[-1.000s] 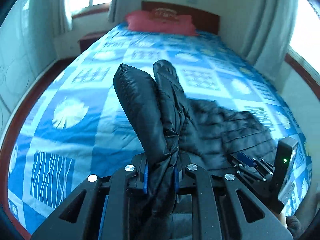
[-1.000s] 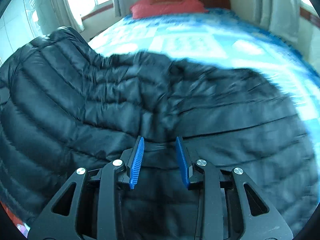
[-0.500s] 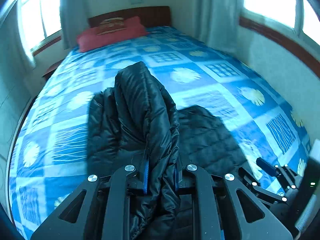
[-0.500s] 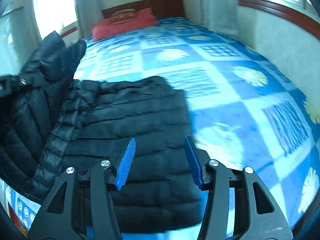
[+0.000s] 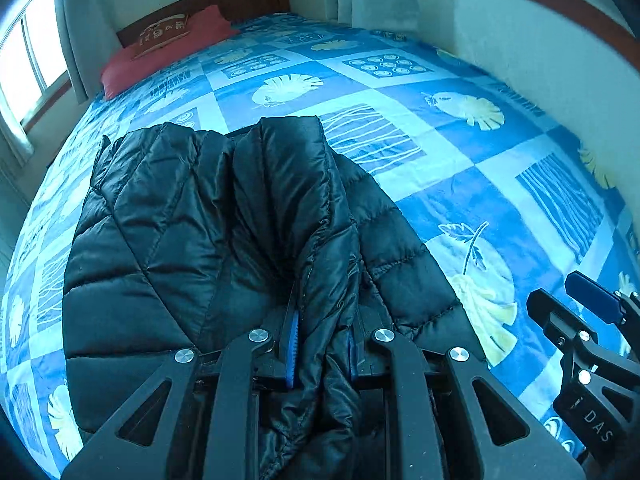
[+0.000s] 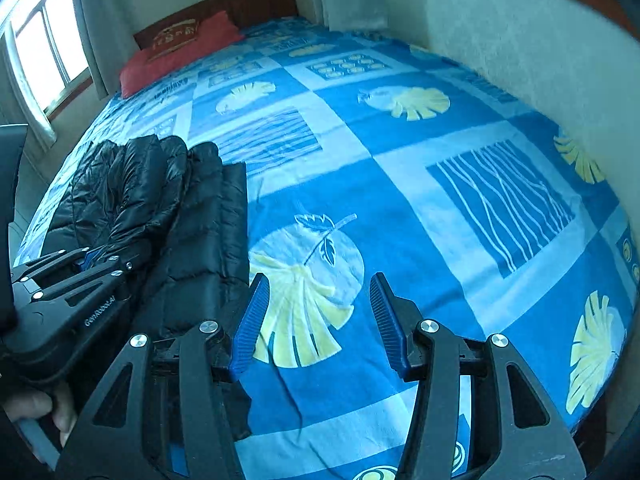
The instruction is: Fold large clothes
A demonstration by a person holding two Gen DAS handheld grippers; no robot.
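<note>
Black quilted jacket lies on the bed, on the blue patterned cover, toward the near left part of the mattress. In the left wrist view its bulk spreads ahead and left of the fingers. Long axis runs roughly from the near edge of the bed toward the headboard, seen most plainly in the right wrist view, where the garment is a narrow dark strip pointing up the bed. A raised fold stands along the middle, its far end squared off and pointing toward the red pillow. Far edge of the jacket stops well short of the pillow.

Left gripper: jaws narrow, clamped on a bunched ridge of jacket fabric that runs between the blue pads and hangs down behind them. Right pad mostly hidden by fabric.

Right gripper: jaws have just been opening and stand about half wide, nothing between them. It sits over bare cover, above a leaf print, just right of the jacket's right edge; not touching the jacket.

A hand shows at the lower left of the right wrist view, on the left gripper's handle.

Window left of the bed, wall right.
</note>
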